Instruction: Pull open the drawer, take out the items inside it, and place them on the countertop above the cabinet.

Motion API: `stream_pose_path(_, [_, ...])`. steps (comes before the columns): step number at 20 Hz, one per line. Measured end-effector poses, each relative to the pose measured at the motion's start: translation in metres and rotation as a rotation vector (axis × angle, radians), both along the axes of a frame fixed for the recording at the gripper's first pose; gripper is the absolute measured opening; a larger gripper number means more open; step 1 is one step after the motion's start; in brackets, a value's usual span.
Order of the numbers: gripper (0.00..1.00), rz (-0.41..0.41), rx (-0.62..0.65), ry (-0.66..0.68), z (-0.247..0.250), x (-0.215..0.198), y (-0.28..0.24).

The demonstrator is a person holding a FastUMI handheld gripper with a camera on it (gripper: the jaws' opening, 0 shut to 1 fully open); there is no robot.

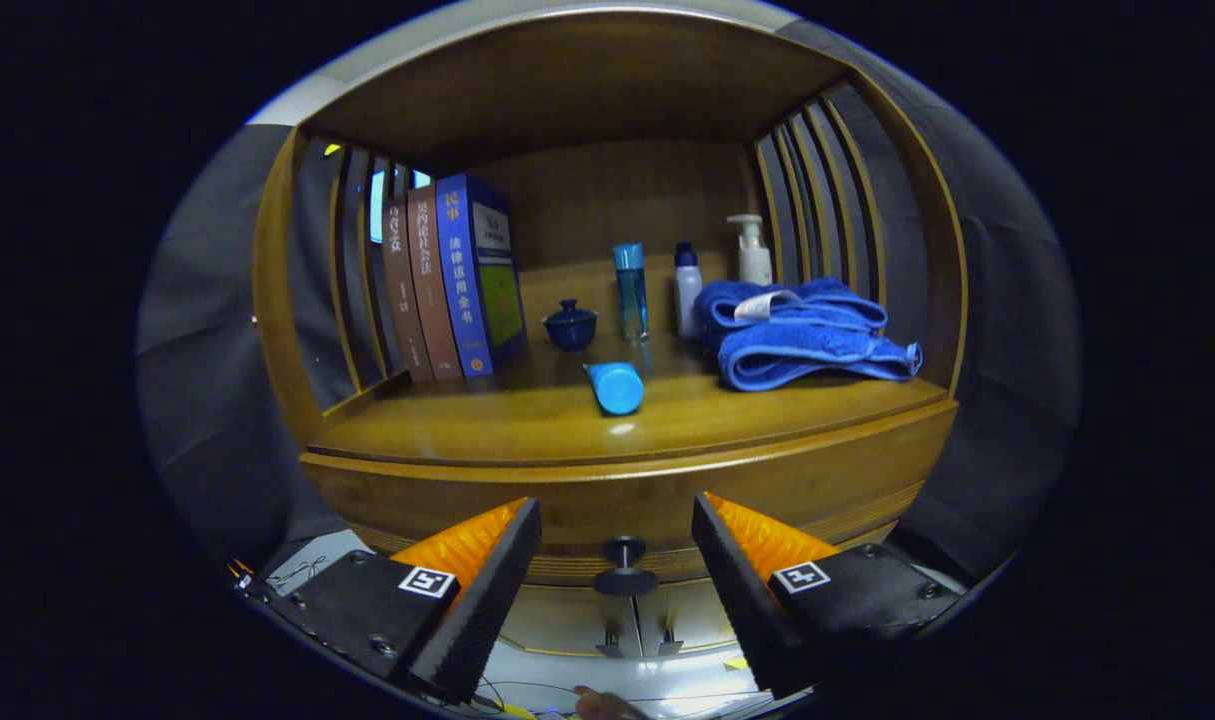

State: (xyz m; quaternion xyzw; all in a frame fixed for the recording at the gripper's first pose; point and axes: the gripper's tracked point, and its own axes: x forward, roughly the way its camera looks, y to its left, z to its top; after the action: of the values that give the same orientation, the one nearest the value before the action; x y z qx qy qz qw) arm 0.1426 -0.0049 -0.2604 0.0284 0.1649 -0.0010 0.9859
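Drawer (pixel 627 500) front is being seen closed under the countertop (pixel 527 425), its knob (pixel 624 568) sitting between the spread fingers of the gripper (pixel 617 545), nothing pinched. Farther back, a blue tube (pixel 615 387) is lying on the countertop, a towel (pixel 807 335) far right, books (pixel 452 285) far left, bottles (pixel 632 290) behind. Whether contents are inside cannot be told. Risk being judged: fingers closing off-centre and slipping off the small knob.

Claw (pixel 617 520) spread wide, nothing gripped. Both fingers (pixel 487 590) rise from lower frame, tips angled inward toward centre, gap between them unobstructed. Left and right fingers level with each other. Fingertip of a hand (pixel 607 705) at bottom centre.
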Motion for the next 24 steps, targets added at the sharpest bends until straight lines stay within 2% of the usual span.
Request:
stream_pose_path(7, [0.99, 0.013, -0.056, -0.181, 0.116, -0.04, -0.001])
stream_pose_path(13, [0.99, 0.016, -0.073, -0.262, 0.194, -0.089, 0.009])
stream_pose_path(17, [0.99, 0.031, -0.085, -0.319, 0.232, -0.121, 0.018])
stream_pose_path(24, [0.99, 0.032, -0.081, -0.342, 0.261, -0.153, 0.021])
